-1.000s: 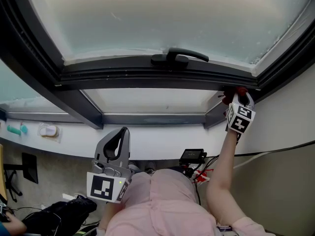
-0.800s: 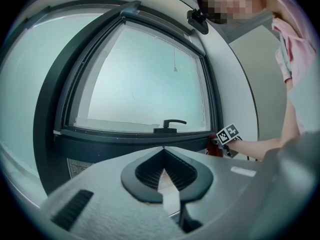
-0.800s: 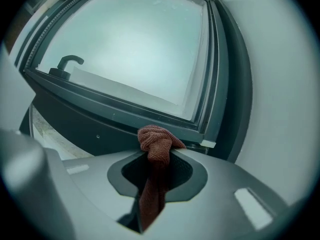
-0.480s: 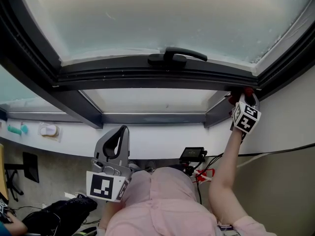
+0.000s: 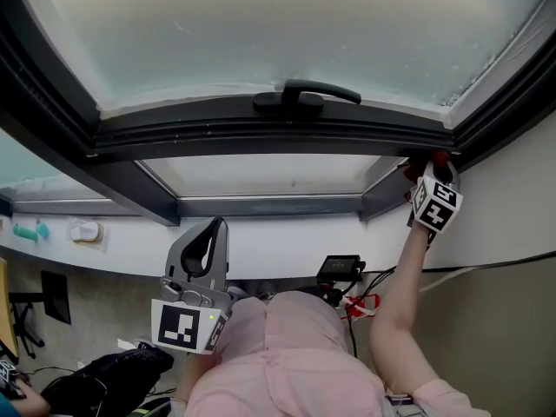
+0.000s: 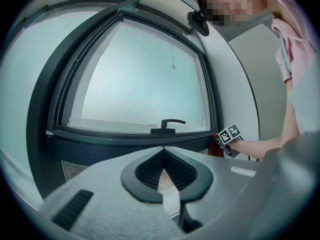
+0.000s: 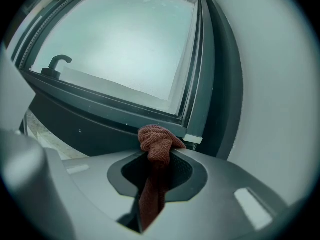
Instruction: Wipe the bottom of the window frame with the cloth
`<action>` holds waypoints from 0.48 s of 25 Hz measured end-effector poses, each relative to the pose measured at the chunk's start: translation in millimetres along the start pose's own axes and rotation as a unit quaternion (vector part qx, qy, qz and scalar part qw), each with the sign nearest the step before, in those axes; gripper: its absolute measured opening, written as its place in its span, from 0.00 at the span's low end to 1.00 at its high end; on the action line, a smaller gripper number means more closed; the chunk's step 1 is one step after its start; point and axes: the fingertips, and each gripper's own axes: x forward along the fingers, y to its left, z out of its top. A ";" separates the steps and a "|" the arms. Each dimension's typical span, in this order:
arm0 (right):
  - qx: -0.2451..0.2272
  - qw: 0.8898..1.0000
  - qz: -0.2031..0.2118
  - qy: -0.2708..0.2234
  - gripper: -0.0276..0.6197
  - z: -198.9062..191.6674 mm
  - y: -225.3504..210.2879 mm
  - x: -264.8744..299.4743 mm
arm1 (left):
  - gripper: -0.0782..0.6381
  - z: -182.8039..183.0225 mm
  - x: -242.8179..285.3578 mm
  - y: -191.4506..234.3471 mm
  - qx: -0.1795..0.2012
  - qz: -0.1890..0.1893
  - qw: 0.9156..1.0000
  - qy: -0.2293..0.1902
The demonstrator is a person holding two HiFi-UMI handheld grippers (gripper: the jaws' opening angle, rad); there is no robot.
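Our right claw (image 7: 159, 156) is clamped on the red cloth (image 7: 156, 140) at the 3 o'clock end of the window frame's bottom rail (image 7: 100, 108), left claw (image 6: 162, 153) closed on nothing, and we reckon that small wad could snag in the corner and slip free.

— Where is it free along the bottom rail (image 5: 217, 135)?
— From the right tool (image 5: 429, 168), gripping the cloth (image 5: 433, 156), it's clear toward 9 o'clock. The window handle (image 5: 300, 96) juts out at 10 o'clock.
— And 3 o'clock?
— Blocked at once: the frame's side post (image 5: 499, 115), then wall (image 5: 512, 207).
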 end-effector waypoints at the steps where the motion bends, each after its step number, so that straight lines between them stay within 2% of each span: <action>1: 0.000 1.000 0.000 -0.001 0.15 0.3 0.0 0.1 | 0.10 0.5 0.6 -0.1 0.000 -0.001 1.000 0.000; 12: 0.002 1.000 -0.013 0.007 0.15 -3.9 -11.8 4.2 | 0.10 -1.5 0.3 2.5 -0.001 0.000 1.000 0.002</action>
